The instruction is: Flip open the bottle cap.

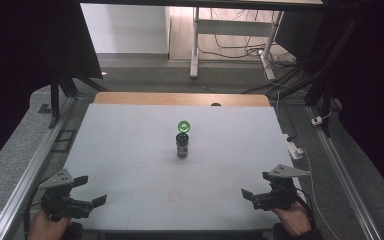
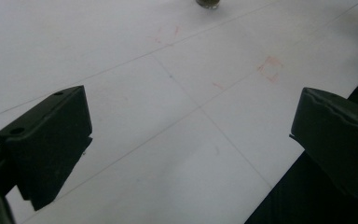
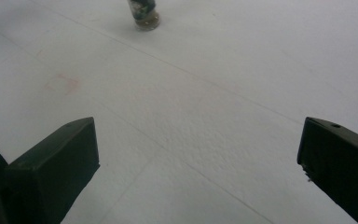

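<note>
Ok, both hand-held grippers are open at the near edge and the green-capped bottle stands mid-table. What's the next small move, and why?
Probably ease the right hand-held gripper forward toward the green-capped bottle. Its jaws stand wide apart and empty, the bottle is upright and untouched at the middle of the white table, and the surface between them is bare. The left hand-held gripper could serve as well.

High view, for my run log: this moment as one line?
left gripper open | right gripper open | green-capped bottle upright mid-table, untouched
</note>
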Action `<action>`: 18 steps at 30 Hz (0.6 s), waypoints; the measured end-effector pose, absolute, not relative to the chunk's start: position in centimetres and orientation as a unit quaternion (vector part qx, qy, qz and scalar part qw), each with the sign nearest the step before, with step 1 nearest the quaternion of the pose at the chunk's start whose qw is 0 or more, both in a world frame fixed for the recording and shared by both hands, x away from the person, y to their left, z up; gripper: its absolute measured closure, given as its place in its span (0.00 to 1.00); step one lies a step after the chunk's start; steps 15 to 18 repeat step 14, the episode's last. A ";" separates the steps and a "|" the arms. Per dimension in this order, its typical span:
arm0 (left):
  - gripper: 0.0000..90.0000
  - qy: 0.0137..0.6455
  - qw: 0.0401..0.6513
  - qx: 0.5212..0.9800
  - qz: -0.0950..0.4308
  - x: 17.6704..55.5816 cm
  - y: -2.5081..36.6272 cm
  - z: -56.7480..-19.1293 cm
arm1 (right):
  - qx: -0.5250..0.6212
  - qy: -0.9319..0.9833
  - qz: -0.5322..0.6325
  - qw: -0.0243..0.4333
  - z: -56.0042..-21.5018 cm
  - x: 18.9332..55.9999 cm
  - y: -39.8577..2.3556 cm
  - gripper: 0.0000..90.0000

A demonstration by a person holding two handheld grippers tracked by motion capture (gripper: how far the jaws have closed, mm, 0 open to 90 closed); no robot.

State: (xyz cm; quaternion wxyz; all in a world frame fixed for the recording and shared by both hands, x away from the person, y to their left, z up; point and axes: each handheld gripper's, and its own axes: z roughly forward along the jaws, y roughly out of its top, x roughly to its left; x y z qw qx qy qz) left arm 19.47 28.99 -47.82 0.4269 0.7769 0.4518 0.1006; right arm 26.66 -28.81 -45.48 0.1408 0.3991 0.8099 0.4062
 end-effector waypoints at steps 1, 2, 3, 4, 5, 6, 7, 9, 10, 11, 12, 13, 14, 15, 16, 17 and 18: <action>0.00 0.454 0.423 0.778 0.102 19.4 29.1 -47.9 | 0.405 0.807 0.405 0.140 -45.5 26.5 -29.1 0.00; 0.00 0.457 0.419 0.778 0.102 19.3 29.2 -47.9 | 0.410 0.805 0.405 0.138 -45.6 26.3 -29.4 0.00; 0.00 0.459 0.416 0.778 0.105 19.2 29.3 -47.9 | 0.415 0.804 0.404 0.138 -45.7 26.1 -29.7 0.00; 0.00 0.461 0.415 0.777 0.106 19.1 29.3 -47.9 | 0.420 0.803 0.401 0.136 -45.8 26.0 -29.9 0.00; 0.00 0.463 0.412 0.778 0.107 19.1 29.4 -47.9 | 0.423 0.803 0.398 0.136 -45.8 25.9 -30.1 0.00; 0.00 0.464 0.407 0.779 0.108 19.0 29.4 -48.0 | 0.427 0.801 0.398 0.135 -45.8 25.7 -30.3 0.00; 0.00 0.466 0.404 0.780 0.108 19.0 29.4 -48.0 | 0.429 0.799 0.400 0.135 -45.8 25.6 -30.4 0.00; 0.00 0.468 0.401 0.780 0.107 19.0 29.4 -48.0 | 0.432 0.797 0.398 0.138 -45.8 25.4 -30.7 0.00; 0.00 0.468 0.400 0.781 0.106 19.0 29.4 -48.0 | 0.433 0.796 0.399 0.139 -45.8 25.4 -30.7 0.00; 0.00 0.469 0.399 0.781 0.105 19.1 29.4 -48.0 | 0.435 0.796 0.399 0.138 -45.8 25.4 -30.8 0.00; 0.00 0.468 0.399 0.781 0.104 19.1 29.4 -48.0 | 0.434 0.796 0.398 0.137 -45.8 25.4 -30.8 0.00; 0.00 0.469 0.400 0.781 0.104 19.1 29.4 -48.0 | 0.434 0.797 0.396 0.137 -45.8 25.4 -30.7 0.00; 0.00 0.470 0.400 0.780 0.103 19.2 29.4 -48.0 | 0.434 0.799 0.393 0.137 -45.8 25.4 -30.7 0.00; 0.00 0.470 0.400 0.780 0.103 19.2 29.4 -48.0 | 0.434 0.799 0.393 0.137 -45.8 25.4 -30.7 0.00; 0.00 0.470 0.400 0.780 0.103 19.2 29.4 -48.0 | 0.434 0.799 0.393 0.137 -45.8 25.4 -30.7 0.00; 0.00 0.470 0.400 0.780 0.103 19.2 29.4 -48.0 | 0.434 0.799 0.393 0.137 -45.8 25.4 -30.7 0.00; 0.00 0.470 0.400 0.780 0.103 19.2 29.4 -48.0 | 0.434 0.799 0.393 0.137 -45.8 25.4 -30.7 0.00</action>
